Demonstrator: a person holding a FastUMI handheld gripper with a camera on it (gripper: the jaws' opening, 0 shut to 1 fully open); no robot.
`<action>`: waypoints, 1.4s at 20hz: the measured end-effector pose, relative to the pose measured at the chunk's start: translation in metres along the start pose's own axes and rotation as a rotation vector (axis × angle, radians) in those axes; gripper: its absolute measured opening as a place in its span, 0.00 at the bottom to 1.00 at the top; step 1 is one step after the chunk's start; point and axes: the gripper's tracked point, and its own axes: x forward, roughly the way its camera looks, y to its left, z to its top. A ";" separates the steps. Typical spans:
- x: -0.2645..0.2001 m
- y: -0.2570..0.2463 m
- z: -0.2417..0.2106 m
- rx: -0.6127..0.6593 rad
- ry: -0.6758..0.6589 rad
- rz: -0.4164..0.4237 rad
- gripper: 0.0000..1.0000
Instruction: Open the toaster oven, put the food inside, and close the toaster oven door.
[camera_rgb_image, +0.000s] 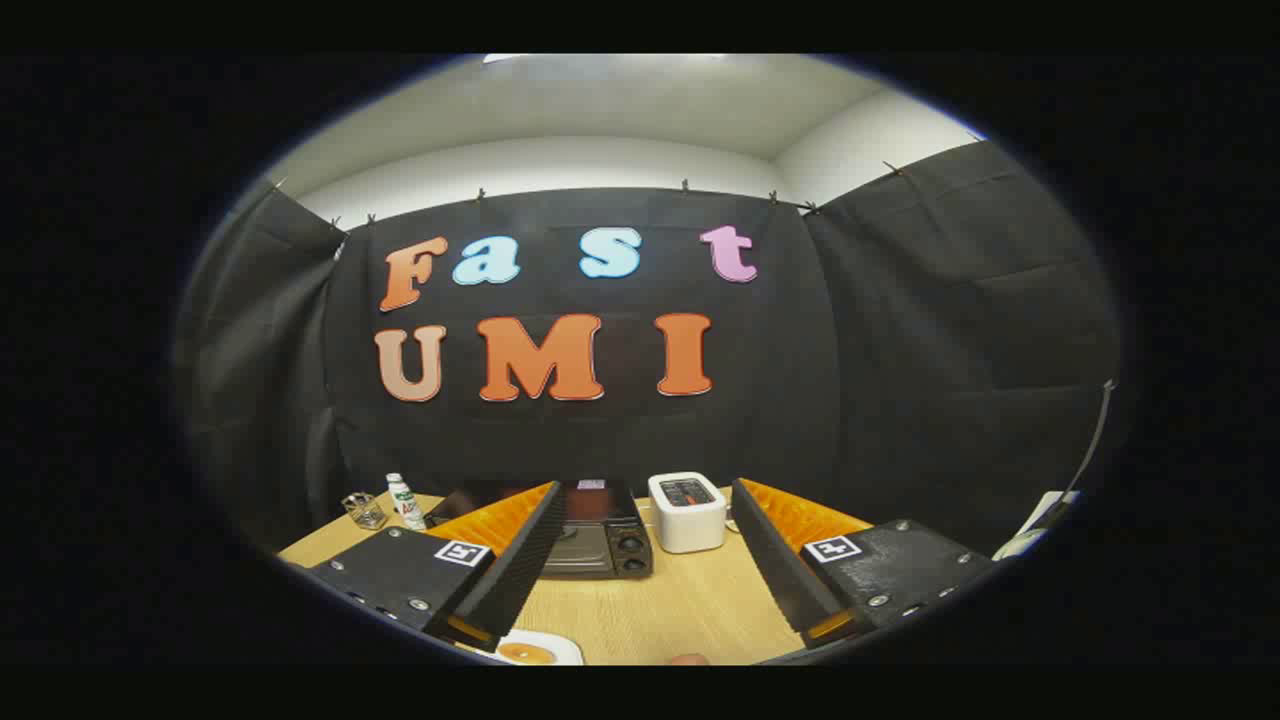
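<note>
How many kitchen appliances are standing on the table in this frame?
2. The dark toaster oven stands beyond the open gripper, by the finger tip on one side. The white toaster stands beside it, between the finger tips. The fingers may hide others.

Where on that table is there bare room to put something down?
Bare wood lies between the open gripper fingers, from the plate up to the toaster oven and white toaster. The far corner with the glass and bottle is crowded.
</note>
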 end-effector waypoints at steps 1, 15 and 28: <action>0.000 0.001 0.000 0.001 0.002 0.003 0.98; 0.004 -0.001 0.001 -0.027 0.001 -0.015 0.98; 0.017 0.021 -0.006 -0.034 0.027 0.012 0.98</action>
